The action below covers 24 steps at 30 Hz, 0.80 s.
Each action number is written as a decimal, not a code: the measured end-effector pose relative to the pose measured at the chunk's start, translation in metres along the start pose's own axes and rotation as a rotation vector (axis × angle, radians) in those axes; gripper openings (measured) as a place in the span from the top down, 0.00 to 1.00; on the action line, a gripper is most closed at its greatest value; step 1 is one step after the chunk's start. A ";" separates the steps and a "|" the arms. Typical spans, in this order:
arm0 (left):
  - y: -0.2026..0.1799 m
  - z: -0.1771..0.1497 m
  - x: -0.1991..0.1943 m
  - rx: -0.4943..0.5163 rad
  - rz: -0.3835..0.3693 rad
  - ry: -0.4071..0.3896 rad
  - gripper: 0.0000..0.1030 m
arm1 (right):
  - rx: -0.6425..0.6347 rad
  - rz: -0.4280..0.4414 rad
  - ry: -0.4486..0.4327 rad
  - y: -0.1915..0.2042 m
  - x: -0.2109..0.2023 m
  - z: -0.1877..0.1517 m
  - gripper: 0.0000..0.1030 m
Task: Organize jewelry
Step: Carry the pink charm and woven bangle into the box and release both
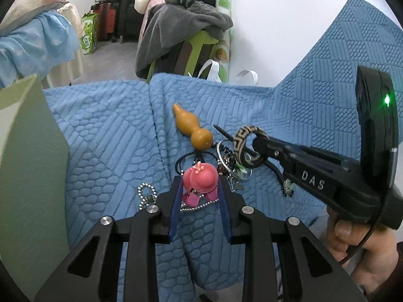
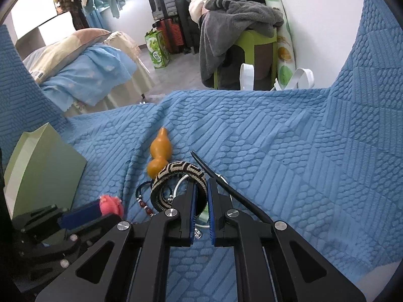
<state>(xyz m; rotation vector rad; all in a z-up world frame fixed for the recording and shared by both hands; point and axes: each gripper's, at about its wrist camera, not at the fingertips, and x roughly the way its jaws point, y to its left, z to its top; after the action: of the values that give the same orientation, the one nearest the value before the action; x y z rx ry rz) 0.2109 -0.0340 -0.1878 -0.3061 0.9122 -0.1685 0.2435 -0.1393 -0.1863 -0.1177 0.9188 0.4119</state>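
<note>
A pile of jewelry lies on the blue textured cover. My left gripper is closed on a pink hat-shaped charm with a silver ball chain trailing under it. My right gripper is shut on a black-and-cream woven bangle; it also shows in the left wrist view. An orange gourd pendant lies just beyond the pile, seen too in the right wrist view. A black hair stick lies beside the bangle. Silver rings and dark cords are tangled between the grippers.
A pale green box stands at the left, also in the right wrist view. The cover rises up a backrest at the right. Beyond the front edge are a green stool with grey clothes and a bed.
</note>
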 end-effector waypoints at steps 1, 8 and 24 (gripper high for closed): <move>0.000 0.001 -0.003 -0.001 0.000 -0.006 0.72 | -0.001 -0.005 -0.001 0.001 -0.002 0.000 0.95; 0.004 0.008 -0.027 -0.010 0.005 -0.051 0.72 | -0.004 -0.028 -0.024 0.006 -0.021 0.002 0.95; 0.006 0.038 -0.088 0.012 0.020 -0.111 0.72 | -0.010 -0.038 -0.075 0.021 -0.065 0.008 0.95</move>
<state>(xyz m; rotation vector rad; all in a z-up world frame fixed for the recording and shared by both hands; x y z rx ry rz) 0.1879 0.0028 -0.1018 -0.2918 0.8034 -0.1368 0.2062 -0.1369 -0.1290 -0.1276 0.8392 0.3832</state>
